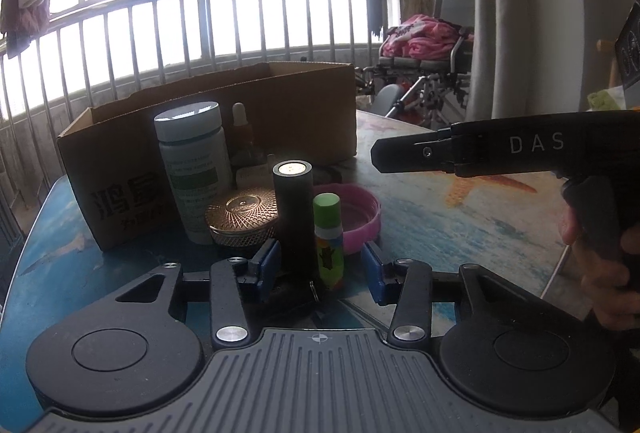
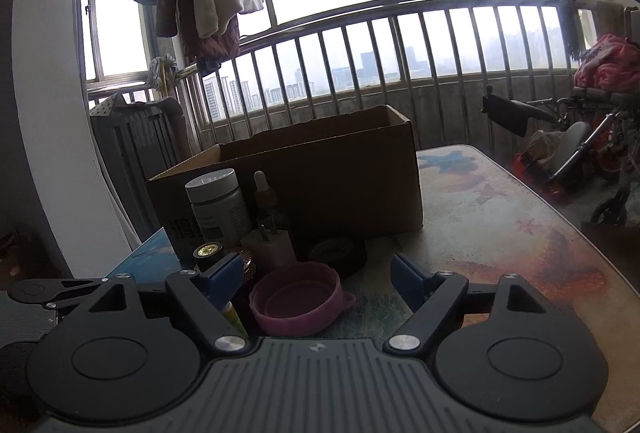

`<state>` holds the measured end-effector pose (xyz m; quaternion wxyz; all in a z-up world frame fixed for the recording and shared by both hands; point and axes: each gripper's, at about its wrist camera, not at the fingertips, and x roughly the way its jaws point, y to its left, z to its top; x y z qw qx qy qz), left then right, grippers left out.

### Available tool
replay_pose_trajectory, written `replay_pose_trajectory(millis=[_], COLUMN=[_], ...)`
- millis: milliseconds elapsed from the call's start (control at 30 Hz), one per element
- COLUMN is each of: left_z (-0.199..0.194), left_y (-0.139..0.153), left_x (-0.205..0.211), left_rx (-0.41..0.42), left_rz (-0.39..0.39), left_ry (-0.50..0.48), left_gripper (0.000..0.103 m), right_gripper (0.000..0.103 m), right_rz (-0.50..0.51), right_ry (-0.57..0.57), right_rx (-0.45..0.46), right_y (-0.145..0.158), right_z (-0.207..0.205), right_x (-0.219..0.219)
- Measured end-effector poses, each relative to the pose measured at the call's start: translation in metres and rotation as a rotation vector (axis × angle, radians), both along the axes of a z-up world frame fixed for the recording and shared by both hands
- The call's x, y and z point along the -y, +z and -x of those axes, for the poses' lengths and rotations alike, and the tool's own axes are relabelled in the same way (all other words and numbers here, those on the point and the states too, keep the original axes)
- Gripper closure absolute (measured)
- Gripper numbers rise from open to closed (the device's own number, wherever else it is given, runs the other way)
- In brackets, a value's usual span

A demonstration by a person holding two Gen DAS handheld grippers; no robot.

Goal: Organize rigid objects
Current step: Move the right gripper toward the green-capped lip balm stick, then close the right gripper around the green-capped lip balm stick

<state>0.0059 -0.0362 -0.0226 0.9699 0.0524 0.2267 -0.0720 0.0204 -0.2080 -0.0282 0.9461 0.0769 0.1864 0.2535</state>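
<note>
1. The left gripper (image 1: pixel 318 265) has its blue pads (image 1: pixel 267 261) either side of 2 upright things: a black cylindrical flashlight (image 1: pixel 292 209) and, touching it at 3 o'clock, a green-capped glue stick (image 1: pixel 329 233). Gaps show at both pads, so the fingers are parted and grip nothing yet.
2. Judged step: grasp 1 item and carry it to the cardboard box (image 1: pixel 224 121), which stands open at 11 o'clock on the table (image 1: pixel 460 217).
3. Closing now would probably squeeze both; shift toward 9 o'clock so only the flashlight sits between the pads.
4. Grip low on the body; it is tall and likely to topple.
5. Lift straight up, since the white pill bottle (image 1: pixel 192 169) and gold mesh-lidded tin (image 1: pixel 244 217) crowd in at 10 o'clock.
6. The right gripper (image 2: pixel 316 277) is spread wide around a pink plastic lid (image 2: pixel 300 297) without touching it. Hold it clear of the left hand's path.
</note>
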Motion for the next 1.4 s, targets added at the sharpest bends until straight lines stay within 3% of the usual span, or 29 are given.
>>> replay_pose_trajectory(millis=[67,333,700,800,867,1200,1267,1400], left_z=[-0.002,-0.007,-0.010,-0.009,-0.008,-0.002,-0.001,0.001], left_y=[-0.002,-0.008,-0.008,-0.009,-0.009,-0.009,-0.009,-0.010], left_x=[0.002,0.004,0.003,0.003,0.006,0.011,0.012,0.013], left_rx=[-0.014,-0.045,-0.057,-0.058,-0.054,-0.050,-0.046,-0.041], left_rz=[0.008,0.026,0.051,0.076,0.060,0.039,0.034,0.019], left_ry=[0.005,0.013,0.021,0.007,0.000,-0.027,-0.036,-0.041], left_gripper=[0.067,0.083,0.089,0.089,0.089,0.089,0.089,0.089], right_gripper=[0.032,0.042,0.044,0.054,0.067,0.068,0.082,0.086], right_rz=[-0.025,-0.026,0.009,0.015,0.026,0.033,0.038,0.065], right_ry=[0.022,0.146,0.231,0.232,0.232,0.249,0.255,0.253], right_rx=[-0.013,-0.022,-0.061,-0.069,-0.081,-0.102,-0.094,-0.097], right_y=[0.001,0.002,-0.004,-0.005,-0.007,-0.011,-0.011,-0.014], right_z=[-0.001,0.004,0.007,0.006,0.004,0.003,0.005,0.005], right_x=[0.002,-0.007,-0.020,-0.021,-0.023,-0.027,-0.027,-0.029])
